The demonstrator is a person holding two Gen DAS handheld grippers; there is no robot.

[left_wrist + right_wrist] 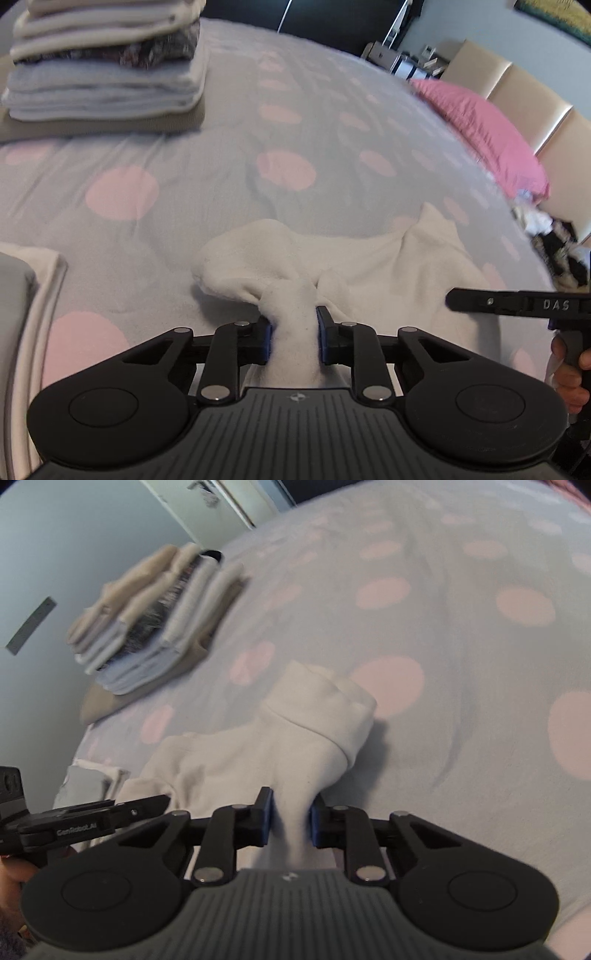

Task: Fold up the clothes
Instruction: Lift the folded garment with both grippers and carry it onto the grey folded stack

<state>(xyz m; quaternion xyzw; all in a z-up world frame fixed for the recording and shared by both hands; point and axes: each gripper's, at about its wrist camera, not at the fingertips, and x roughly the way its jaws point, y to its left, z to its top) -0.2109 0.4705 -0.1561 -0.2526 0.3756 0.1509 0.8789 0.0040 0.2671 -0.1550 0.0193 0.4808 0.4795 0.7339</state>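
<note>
A cream fleece garment [373, 258] lies bunched on the bed. My left gripper [293, 332] is shut on a gathered fold of it near the camera. In the right wrist view the same garment [288, 738] shows a ribbed cuff or hem [332, 705] standing up ahead. My right gripper [291, 819] is shut on another fold of it. Each gripper shows in the other's view: the right one [517, 304] at the right edge, the left one [92, 816] at the lower left.
The bed has a grey sheet with pink dots [229, 177]. A stack of folded clothes [107, 66] sits at the far left, also in the right wrist view [155, 616]. A pink pillow [484, 129] and loose clothes [554, 243] lie right. Folded items [29, 295] are near left.
</note>
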